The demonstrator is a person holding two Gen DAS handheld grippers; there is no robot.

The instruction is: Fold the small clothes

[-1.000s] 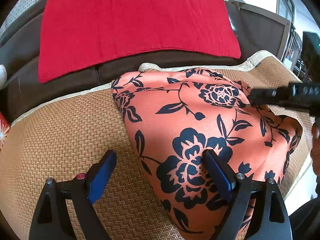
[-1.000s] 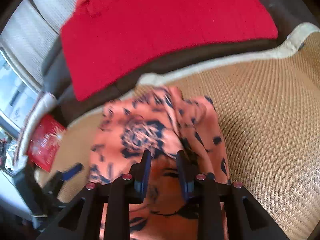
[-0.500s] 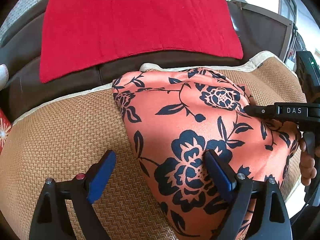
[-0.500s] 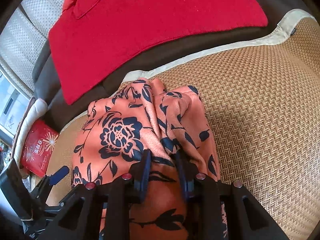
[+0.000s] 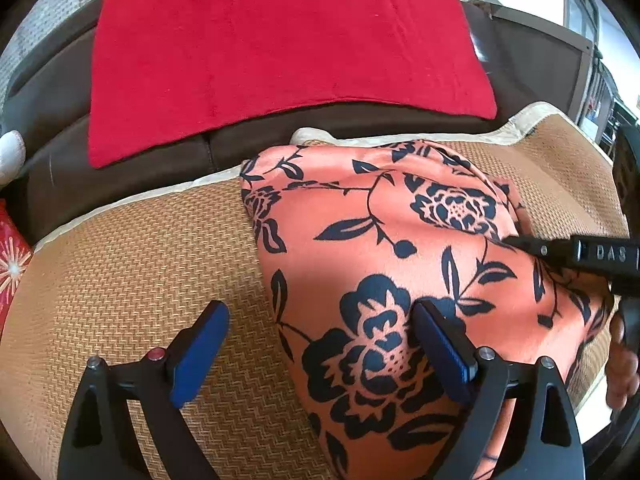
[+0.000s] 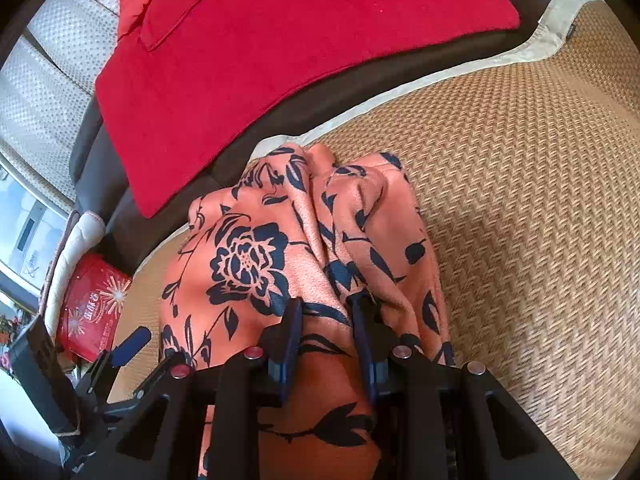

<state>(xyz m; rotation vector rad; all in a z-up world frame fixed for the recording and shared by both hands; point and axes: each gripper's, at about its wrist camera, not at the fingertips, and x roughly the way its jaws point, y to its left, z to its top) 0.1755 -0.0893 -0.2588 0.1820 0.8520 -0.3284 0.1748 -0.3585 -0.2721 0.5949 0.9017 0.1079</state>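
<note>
Step in hand: judged from the layout, the right gripper (image 6: 326,312) is laying a pinched fold of the orange floral garment (image 5: 400,264) down onto the woven mat (image 5: 132,264).
Doing it well: lower the pinched edge flat, keep the fold line straight, and let go only once the bunched ridge ahead of the pads lies smooth; dragging would likely pull the silky cloth out of shape.
Right gripper: jaws narrow, clamped on a gathered pleat of the garment, cloth filling the gap between the blue pads (image 6: 290,332).
Left gripper (image 5: 320,344): jaws wide apart, gripping nothing; one pad over bare mat, the other over the garment's near edge.
Garment's place: spread on the mat on the sofa seat, its far edge near the mat's cream border (image 6: 440,76), just short of the red towel (image 5: 280,48).
Garment to grippers: under and ahead of both.
</note>
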